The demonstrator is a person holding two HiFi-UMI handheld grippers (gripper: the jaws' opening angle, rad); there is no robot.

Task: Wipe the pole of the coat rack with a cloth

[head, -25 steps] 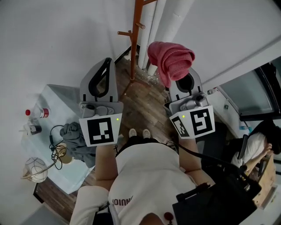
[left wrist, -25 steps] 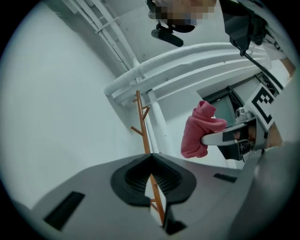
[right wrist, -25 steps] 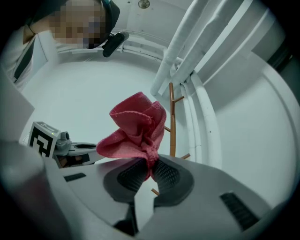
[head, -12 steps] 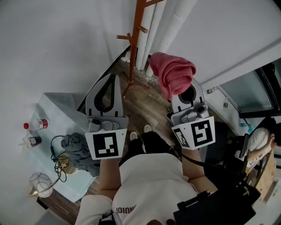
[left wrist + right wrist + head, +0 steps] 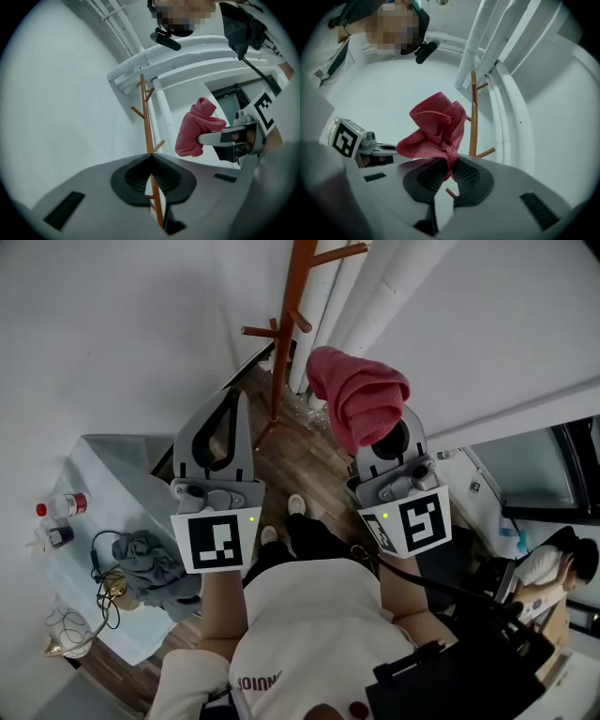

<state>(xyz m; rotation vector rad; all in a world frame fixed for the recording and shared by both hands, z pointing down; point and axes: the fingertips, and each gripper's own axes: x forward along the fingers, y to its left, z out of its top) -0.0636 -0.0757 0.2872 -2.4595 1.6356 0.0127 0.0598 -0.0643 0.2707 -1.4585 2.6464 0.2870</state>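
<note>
Nearest to me, the left gripper (image 5: 151, 159) has its jaws pressed together at the tips with nothing between them; through the slot below the tips I see only the coat rack beyond. The right gripper (image 5: 450, 164) is held beside it, a little apart, jaws pinching the pink cloth (image 5: 438, 126), which bunches up in a loose crumpled wad above the tips. The cloth hangs in the air just right of the orange pole (image 5: 284, 329) of the coat rack, near it but, from the head view, not touching. The pole stands upright with short pegs angling off it, and white pipes (image 5: 352, 296) run along the wall close behind. Far below, the person's shoes (image 5: 295, 505) stand on a wooden floor (image 5: 300, 451), and at the left a pale worktop (image 5: 103, 456) carries a grey garment (image 5: 150, 559), a red-capped bottle (image 5: 66, 504) and some cables
</note>
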